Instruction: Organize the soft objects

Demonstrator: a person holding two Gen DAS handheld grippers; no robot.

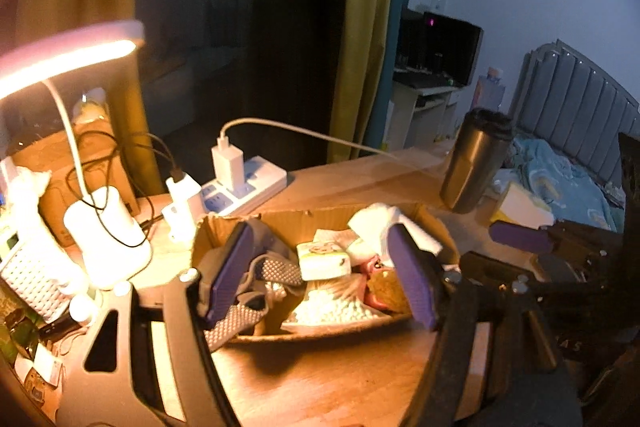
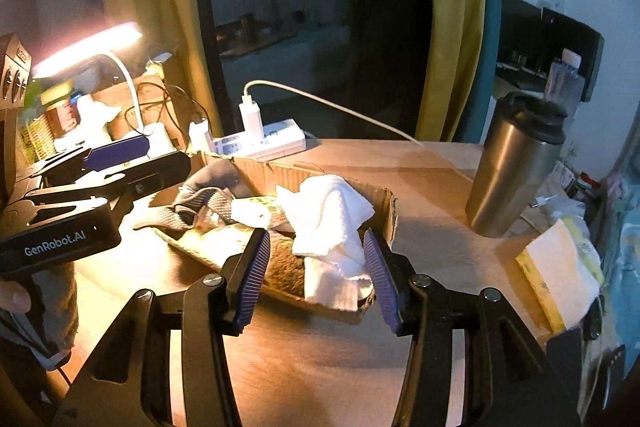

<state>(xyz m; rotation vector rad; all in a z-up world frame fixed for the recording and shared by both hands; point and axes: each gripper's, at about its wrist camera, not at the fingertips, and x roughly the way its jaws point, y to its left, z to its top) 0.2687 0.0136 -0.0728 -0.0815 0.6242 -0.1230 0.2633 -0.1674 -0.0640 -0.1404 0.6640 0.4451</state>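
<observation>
**Soft items gathered in a cardboard box, both grippers empty above it**

At the far left of the left wrist view, a lit desk lamp point(image 1: 108, 227) is seen, with a white power strip point(image 1: 244, 183) behind it. In the centre, a shallow cardboard box point(image 1: 224, 227) rests on the wooden bench point(image 1: 320, 379). Inside it are seen a grey patterned strap point(image 1: 276, 271), a small green-and-white packet point(image 1: 324, 259) and a white cloth point(image 1: 380, 219). The left gripper point(image 1: 320, 279) is held above the box, its jaws parted moderately with nothing between them. To the right, a steel tumbler point(image 1: 476, 163) stands on the bench.

In the right wrist view, the right gripper point(image 2: 316, 275) is seen at lower centre, jaws likewise apart; the cloth lies in the box beyond them, not pinched. A yellow-edged pad point(image 2: 560, 275) remains outside the box at the right.

The task is judged nearly done, with the visible soft items already boxed; whether the pad is meant to follow cannot be told.
</observation>
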